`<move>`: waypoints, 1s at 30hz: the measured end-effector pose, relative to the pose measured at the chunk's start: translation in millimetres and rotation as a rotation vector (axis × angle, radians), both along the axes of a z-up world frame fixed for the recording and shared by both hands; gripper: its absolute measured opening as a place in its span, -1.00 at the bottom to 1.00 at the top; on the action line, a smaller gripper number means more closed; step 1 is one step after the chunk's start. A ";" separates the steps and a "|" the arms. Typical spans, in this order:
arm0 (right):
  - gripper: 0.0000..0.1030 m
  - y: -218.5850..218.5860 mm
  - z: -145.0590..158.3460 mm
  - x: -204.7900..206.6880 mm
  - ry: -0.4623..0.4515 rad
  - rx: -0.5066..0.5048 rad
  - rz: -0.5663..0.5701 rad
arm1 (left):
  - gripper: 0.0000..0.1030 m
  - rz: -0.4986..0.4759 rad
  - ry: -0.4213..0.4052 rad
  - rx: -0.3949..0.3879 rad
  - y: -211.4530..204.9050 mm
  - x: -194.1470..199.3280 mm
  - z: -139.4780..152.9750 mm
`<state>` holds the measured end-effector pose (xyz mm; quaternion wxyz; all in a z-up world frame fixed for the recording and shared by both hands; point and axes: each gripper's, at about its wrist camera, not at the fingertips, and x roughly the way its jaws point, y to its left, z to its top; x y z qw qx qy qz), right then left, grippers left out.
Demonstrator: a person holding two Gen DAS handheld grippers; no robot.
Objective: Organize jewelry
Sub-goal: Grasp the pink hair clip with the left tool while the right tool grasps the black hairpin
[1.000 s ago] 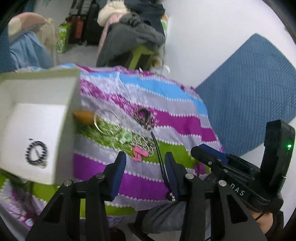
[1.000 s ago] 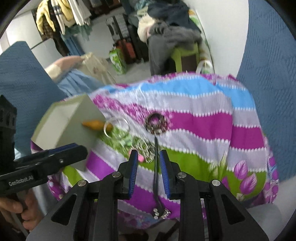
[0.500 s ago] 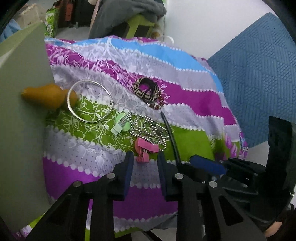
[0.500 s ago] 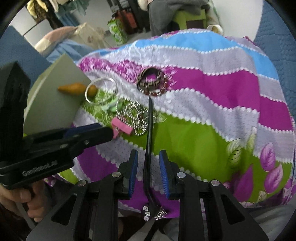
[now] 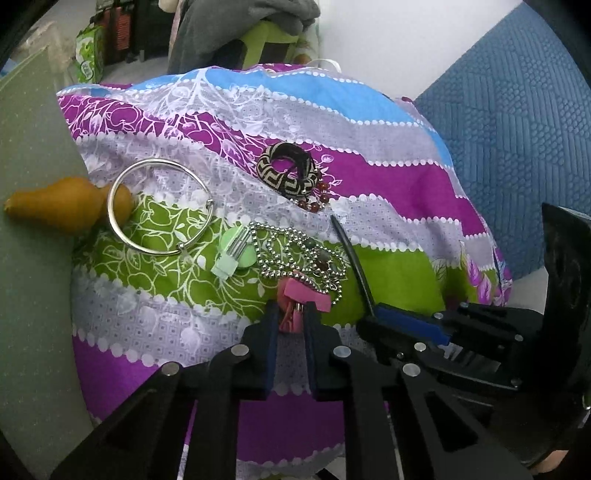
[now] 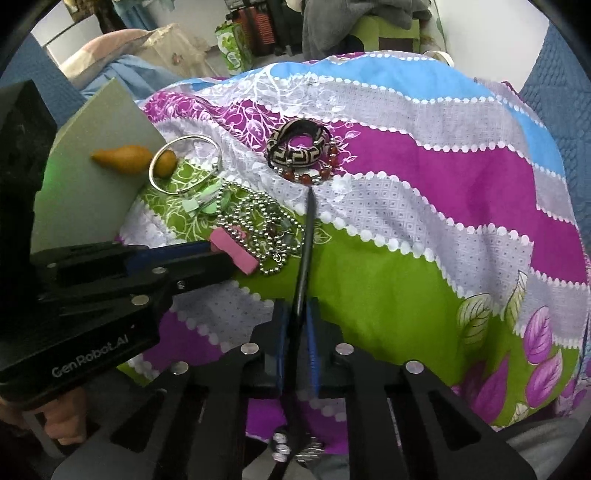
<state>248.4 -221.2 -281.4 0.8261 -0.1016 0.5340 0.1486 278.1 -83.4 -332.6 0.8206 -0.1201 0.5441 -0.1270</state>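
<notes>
Striped cloth (image 5: 388,177) holds the jewelry; left claw (image 5: 290,319) pinches the pink clip (image 5: 303,295) just ahead, right claw (image 6: 297,325) grips the black stick (image 6: 306,240), pointing away toward the beads

Wall: plain white (image 5: 388,44), bright, straight ahead.
Blue quilted surface: textured panel (image 5: 517,140) rising at the right edge.
Stool: lime green (image 6: 388,31), piled with grey clothes (image 5: 243,22).
Floor: pale, with dark suitcases (image 6: 258,26) and a green printed bag (image 6: 232,51).
Left corner: pink cushion (image 6: 107,51) over blue fabric (image 6: 122,70).
</notes>
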 end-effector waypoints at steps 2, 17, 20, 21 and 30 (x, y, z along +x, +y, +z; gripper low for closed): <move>-0.90 -0.7 1.7 -1.2 -0.010 -0.007 -0.008 | -0.79 0.011 -0.004 -0.003 1.9 -2.3 3.0; -0.90 -6.5 61.7 -20.2 -0.135 0.080 -0.107 | -0.79 0.083 -0.081 -0.042 29.0 -35.6 69.8; -0.90 -2.6 80.7 -25.4 -0.168 0.091 -0.110 | -0.79 0.105 -0.092 -0.038 36.7 -43.9 83.8; -0.90 -2.1 86.0 -27.8 -0.175 0.094 -0.110 | -0.79 0.114 -0.097 -0.038 39.5 -46.8 88.8; -0.90 24.1 147.9 -38.7 -0.288 0.114 -0.085 | -0.79 0.163 -0.185 -0.022 76.9 -61.9 147.1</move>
